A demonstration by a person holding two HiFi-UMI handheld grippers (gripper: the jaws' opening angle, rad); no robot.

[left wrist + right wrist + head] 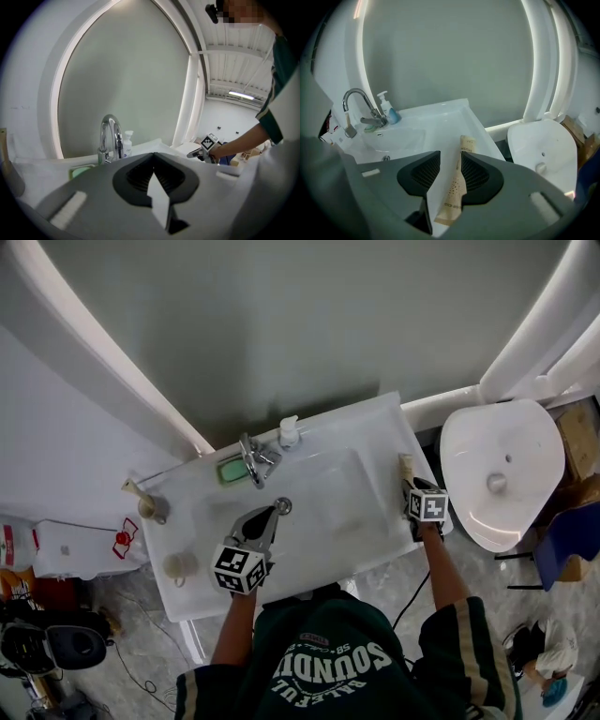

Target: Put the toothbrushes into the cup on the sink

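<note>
Currently, the right gripper (450,157) has its jaws apart, unclamped, with the tan paper-wrapped toothbrush (456,190) between them on the white ceramic sink's (440,122) right ledge. The left gripper's (152,155) jaws are together, empty. The brownish cup (150,507) stands at the sink's left.

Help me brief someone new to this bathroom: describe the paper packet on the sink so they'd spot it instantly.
Find the white sink and go to its right-hand rim. A slim packet lies along that edge, between the right gripper's open jaws. It is the only tan paper thing; the pump bottle and green soap dish sit back by the tap.
</note>
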